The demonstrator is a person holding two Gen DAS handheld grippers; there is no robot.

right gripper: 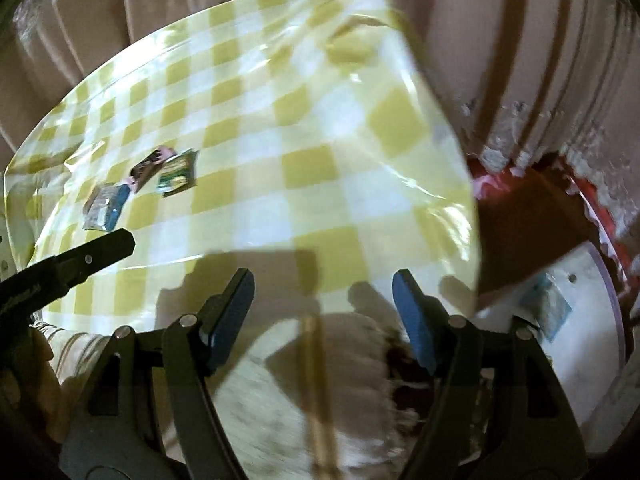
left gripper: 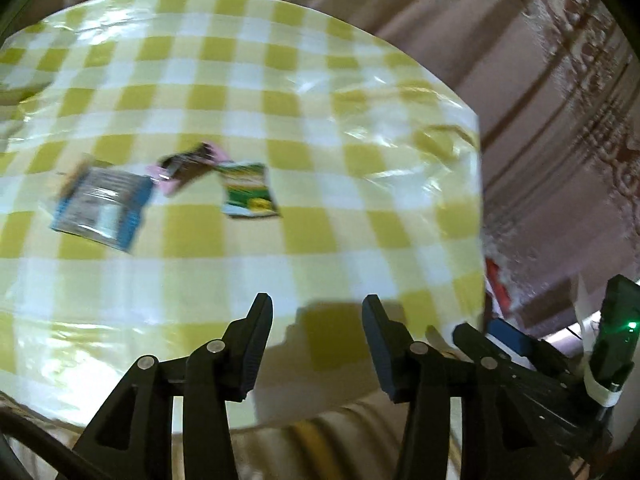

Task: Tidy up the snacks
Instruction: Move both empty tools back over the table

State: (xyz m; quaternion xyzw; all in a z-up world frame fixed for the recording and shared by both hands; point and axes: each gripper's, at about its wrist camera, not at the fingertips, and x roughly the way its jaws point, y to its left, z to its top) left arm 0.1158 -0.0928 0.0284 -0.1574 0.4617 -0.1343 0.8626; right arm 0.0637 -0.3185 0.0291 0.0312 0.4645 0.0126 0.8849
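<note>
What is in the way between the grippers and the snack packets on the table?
Nothing visible. Only bare checked tablecloth lies between the open, empty left gripper and the green packet, blue packet and pink packet. The right gripper is open too.

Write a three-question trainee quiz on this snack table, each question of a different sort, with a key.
1. True or false: the left gripper holds a packet.
2. How many snack packets lie on the checked tablecloth?
3. Which packet lies between the other two: A blue packet, B pink packet, C green packet?

Key: 1 false, its jaws are empty; 2 three; 3 B.
</note>
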